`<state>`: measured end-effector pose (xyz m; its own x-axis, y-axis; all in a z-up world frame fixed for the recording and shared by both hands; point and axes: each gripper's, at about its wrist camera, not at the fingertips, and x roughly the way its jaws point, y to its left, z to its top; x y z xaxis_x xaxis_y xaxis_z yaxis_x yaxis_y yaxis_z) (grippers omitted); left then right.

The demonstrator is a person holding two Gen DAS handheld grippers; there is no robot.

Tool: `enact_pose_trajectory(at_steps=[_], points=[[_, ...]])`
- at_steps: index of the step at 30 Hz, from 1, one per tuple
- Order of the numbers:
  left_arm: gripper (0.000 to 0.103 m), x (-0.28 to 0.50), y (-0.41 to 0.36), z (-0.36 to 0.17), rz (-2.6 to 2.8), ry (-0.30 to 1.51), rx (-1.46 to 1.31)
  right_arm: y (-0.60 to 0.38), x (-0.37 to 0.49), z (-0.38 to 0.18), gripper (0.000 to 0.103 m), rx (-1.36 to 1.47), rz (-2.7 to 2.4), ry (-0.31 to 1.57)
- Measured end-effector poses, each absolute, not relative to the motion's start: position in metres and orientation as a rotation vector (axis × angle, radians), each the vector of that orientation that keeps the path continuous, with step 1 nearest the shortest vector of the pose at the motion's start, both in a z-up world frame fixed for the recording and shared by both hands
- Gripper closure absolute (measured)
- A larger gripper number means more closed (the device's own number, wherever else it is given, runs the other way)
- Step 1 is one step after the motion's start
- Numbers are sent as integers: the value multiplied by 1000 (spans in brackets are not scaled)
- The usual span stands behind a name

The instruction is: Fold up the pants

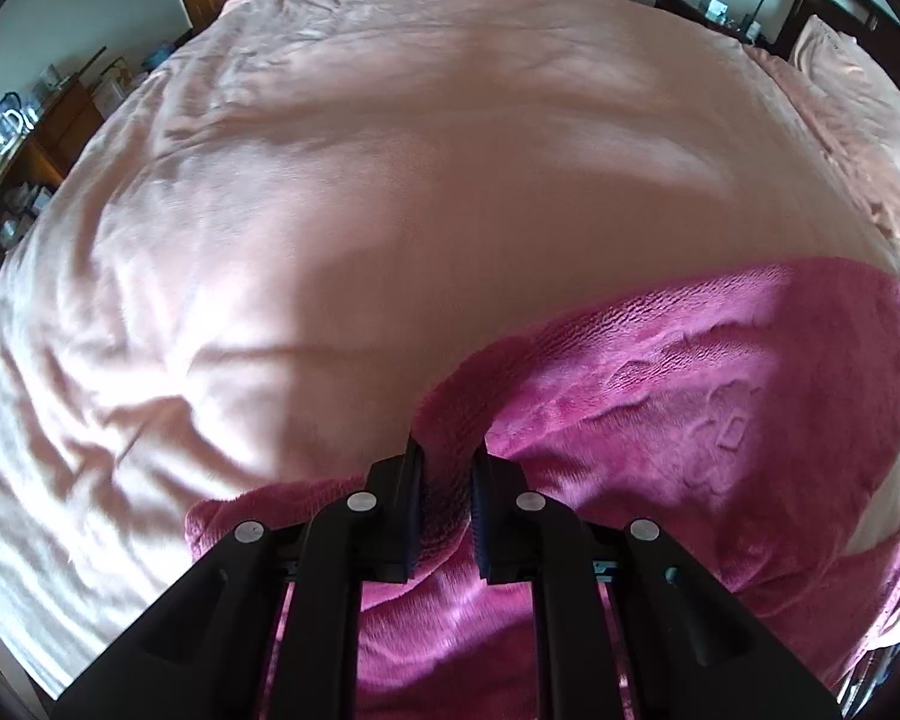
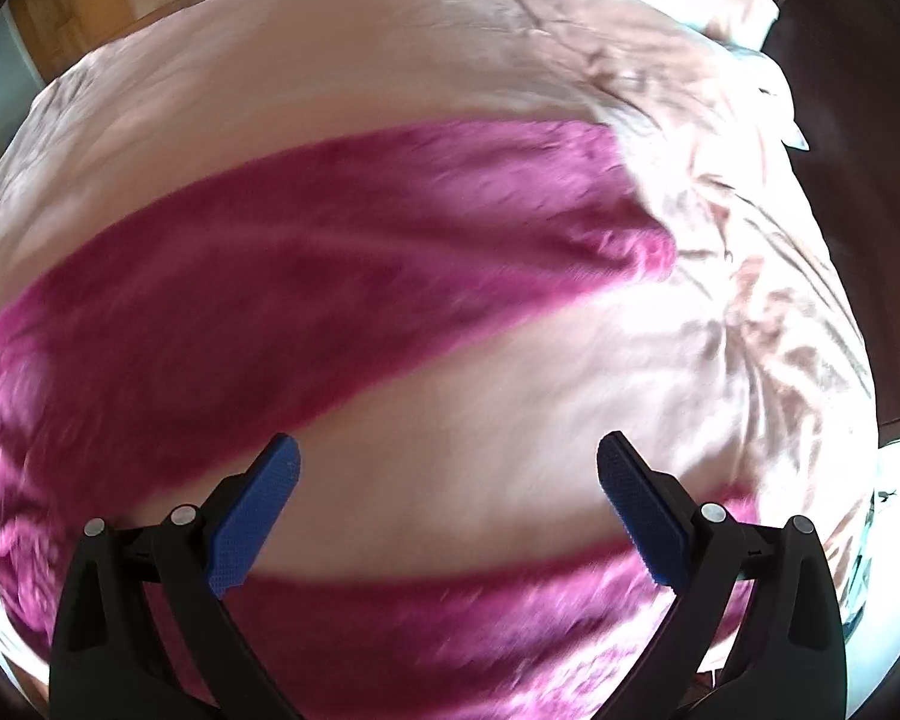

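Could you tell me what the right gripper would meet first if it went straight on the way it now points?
Probably bare bedspread: the open right gripper frames it, between the two legs of the pink pants. Depth is unclear.

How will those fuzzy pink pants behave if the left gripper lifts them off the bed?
The pants will probably droop limply: they already bunch into soft folds where the left gripper pinches them. The plush pile should grip the pads rather than slip. The two legs, spread apart across the bed, will likely trail and drag.
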<state>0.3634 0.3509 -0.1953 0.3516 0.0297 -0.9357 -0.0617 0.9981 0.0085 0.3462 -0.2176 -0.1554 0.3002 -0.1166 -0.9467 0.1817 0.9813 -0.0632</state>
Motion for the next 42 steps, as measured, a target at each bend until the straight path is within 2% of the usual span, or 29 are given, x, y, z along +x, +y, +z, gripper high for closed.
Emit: enact_pose_trajectory(at_steps=[10, 14, 22, 31, 36, 38, 41, 42], points=[[91, 345, 327, -191, 204, 1242, -38, -345, 459, -184, 3, 335, -267, 1271], [91, 333, 320, -185, 238, 1253, -41, -377, 501, -190, 10, 431, -307, 1274], [91, 312, 310, -179, 261, 1262, -32, -395, 568, -201, 17, 551, -380, 1283], [91, 302, 311, -180, 273, 1271, -53, -394, 608, -242, 35, 640, -512, 1356], [91, 298, 311, -181, 266, 1275, -60, -389, 613, -250, 52, 558, -571, 1397], [91, 298, 312, -181, 263, 1275, -61, -389, 611, -249, 72, 529, -583, 1409], [91, 299, 315, -180, 264, 1267, -62, -391, 601, -240, 91, 552, -571, 1398], [91, 299, 315, -179, 264, 1263, -62, -394, 595, -235, 93, 572, -558, 1385]])
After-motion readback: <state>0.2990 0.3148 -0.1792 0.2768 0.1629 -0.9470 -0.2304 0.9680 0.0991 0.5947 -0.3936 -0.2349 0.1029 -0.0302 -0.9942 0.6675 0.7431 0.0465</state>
